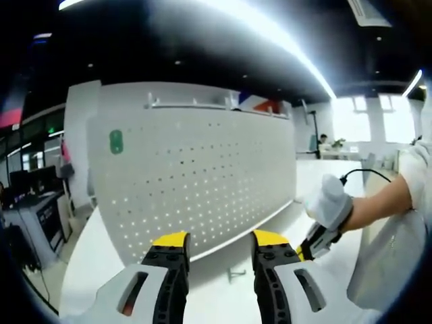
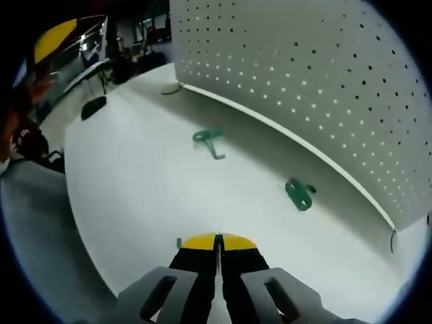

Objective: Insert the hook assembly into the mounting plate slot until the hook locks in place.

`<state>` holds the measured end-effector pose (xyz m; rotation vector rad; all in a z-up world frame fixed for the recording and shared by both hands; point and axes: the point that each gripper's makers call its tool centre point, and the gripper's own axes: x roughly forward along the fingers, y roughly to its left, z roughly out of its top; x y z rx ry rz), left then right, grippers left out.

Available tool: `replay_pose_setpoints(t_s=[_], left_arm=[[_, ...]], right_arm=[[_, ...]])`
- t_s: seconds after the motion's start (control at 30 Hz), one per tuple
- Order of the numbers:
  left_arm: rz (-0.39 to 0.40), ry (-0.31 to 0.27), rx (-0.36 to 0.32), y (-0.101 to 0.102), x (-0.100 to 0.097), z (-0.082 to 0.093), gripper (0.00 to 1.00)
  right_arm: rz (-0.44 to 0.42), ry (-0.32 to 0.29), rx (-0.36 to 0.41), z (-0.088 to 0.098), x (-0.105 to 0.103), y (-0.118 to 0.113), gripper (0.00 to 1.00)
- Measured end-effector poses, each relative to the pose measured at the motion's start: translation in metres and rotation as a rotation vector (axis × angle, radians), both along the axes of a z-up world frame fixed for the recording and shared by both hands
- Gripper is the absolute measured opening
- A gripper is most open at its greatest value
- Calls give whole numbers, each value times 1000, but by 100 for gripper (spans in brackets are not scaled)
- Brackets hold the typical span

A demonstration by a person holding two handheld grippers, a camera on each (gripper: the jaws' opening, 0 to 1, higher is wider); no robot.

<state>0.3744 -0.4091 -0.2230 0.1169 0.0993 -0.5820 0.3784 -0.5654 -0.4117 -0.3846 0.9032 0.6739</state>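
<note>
Right tool [image 2: 217, 246], jaws together and empty, hovers over the table [image 2: 135, 182]; left tool [image 1: 219, 243] gapes. Two green hooks [image 2: 299, 194] lie by the pegboard's [image 2: 324, 74] foot; a hasty grab could knock them away.

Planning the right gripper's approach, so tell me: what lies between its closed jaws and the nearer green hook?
Only bare white table in the right gripper view, between the right gripper and the nearer green hook.
</note>
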Motion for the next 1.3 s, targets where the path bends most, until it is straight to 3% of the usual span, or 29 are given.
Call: replay_pose_setpoints(t_s=[0.47,0.63,0.93,1.13,1.3], left_arm=[[-25,-2,0,-6,-3,0,37],[-40,2,1,-10,-4,-1,37],[-67,6,8,-18,-6,-2,36],[-78,7,2,-21,-8,-1,35],[-87,2,-7,-25,-9,1,34]], right_arm=[[-53,-64,159,36,7,16,0],[-75,-150,282,75,19,28,0],[-61,-287,437,138,28,52,0],[-30,-342,545,176,24,72,0],[14,-364,581,194,15,88,0]])
